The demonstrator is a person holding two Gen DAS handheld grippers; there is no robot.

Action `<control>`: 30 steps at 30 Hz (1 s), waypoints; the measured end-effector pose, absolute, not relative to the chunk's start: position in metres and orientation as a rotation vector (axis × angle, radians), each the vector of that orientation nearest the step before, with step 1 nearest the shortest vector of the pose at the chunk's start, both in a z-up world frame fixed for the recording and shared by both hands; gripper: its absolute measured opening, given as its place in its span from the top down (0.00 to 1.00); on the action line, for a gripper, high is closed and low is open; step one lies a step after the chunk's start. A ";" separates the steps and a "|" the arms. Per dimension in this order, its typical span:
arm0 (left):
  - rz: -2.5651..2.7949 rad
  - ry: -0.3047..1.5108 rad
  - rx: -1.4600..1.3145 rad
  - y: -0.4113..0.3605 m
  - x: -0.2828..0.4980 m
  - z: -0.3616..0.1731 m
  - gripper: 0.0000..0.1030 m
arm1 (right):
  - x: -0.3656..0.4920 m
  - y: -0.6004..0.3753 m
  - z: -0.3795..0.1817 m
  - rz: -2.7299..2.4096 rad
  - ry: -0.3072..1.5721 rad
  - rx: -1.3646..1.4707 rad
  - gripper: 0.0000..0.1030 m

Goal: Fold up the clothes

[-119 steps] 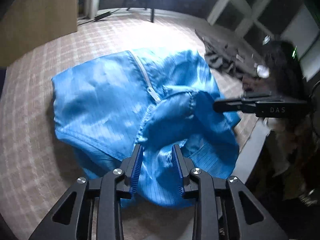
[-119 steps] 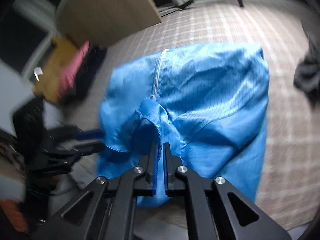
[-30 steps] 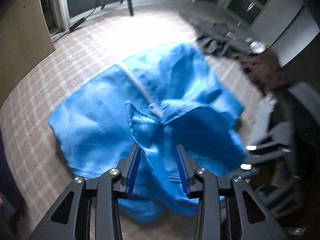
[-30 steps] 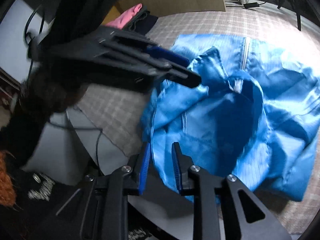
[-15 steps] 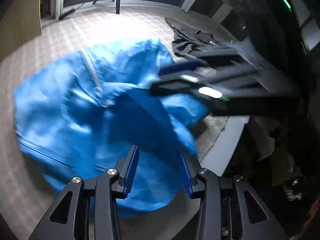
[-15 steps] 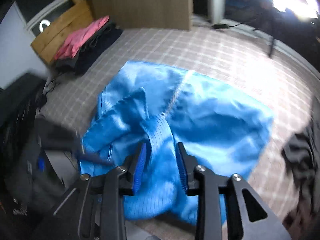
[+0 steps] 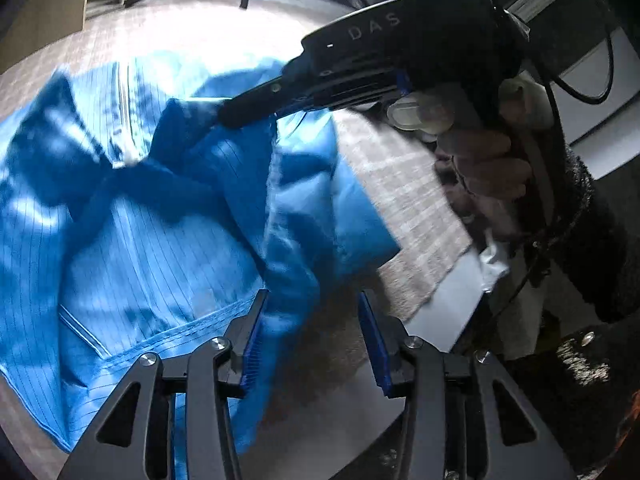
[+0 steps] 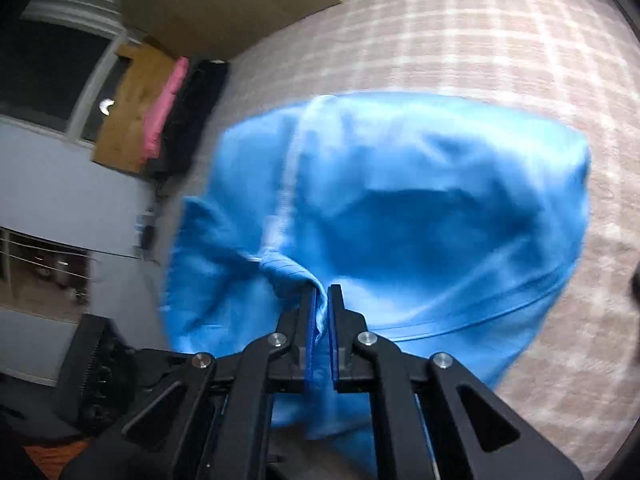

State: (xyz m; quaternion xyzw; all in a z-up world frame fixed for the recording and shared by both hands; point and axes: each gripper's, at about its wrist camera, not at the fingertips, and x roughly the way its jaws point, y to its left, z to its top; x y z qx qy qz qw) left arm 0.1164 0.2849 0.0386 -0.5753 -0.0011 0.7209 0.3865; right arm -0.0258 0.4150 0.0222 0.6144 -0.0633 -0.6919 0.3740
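The right gripper (image 8: 322, 308) has its blue-padded jaws drawn nearly together on a bunched fold of the blue jacket (image 8: 400, 216), near the bottom end of the white zipper (image 8: 288, 184); cloth fills the narrow slit between the pads. In the left wrist view the same tool comes in from the upper right, its dark fingers (image 7: 256, 106) pinching that fold and lifting it off the surface, with the person's right hand (image 7: 484, 152) wrapped around the handle.

The left gripper (image 7: 312, 340) stands wide apart. A hanging edge of the jacket (image 7: 160, 240) drapes against its left pad, but nothing is clamped between the two.

The single jacket lies spread on a beige plaid cloth (image 8: 480, 40) that covers the table, its near edge spilling over the table's front. Both views are motion-blurred, so the jacket's collar and sleeves are hard to sort out, and much of its lower part is hidden behind the gripper bodies.

Far left in the right wrist view sit a pink garment (image 8: 164, 116) and a dark one beside it on a wooden board (image 8: 124, 120). A large tan panel (image 8: 224, 0) stands beyond.
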 end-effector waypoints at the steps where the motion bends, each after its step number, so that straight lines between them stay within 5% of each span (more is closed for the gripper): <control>1: 1.842 -0.011 -1.473 0.285 0.116 0.037 0.60 | -0.024 0.412 0.024 -1.823 -0.066 1.542 0.92; 3: 1.862 -0.012 -1.489 0.285 0.115 0.038 0.60 | -0.016 0.397 0.036 -1.866 0.136 1.429 0.81; 13: 1.946 -0.030 -1.471 0.279 0.117 0.061 0.60 | 0.023 0.345 0.060 -1.620 0.782 1.165 0.65; 16: 1.962 -0.031 -1.448 0.282 0.120 0.066 0.60 | 0.009 0.343 0.054 -1.615 0.707 1.233 0.68; 18: 1.986 -0.015 -1.427 0.284 0.123 0.068 0.60 | -0.016 0.345 0.048 -1.635 0.538 1.344 0.91; 23: 2.034 0.021 -1.447 0.281 0.128 0.058 0.60 | -0.048 0.383 0.049 -1.601 0.224 1.547 0.88; 27: 2.080 0.041 -1.469 0.275 0.135 0.050 0.60 | -0.031 0.391 0.067 -1.542 0.123 1.597 0.72; 30: 2.109 0.041 -1.475 0.270 0.143 0.047 0.59 | -0.002 0.394 0.074 -1.470 0.076 1.649 0.69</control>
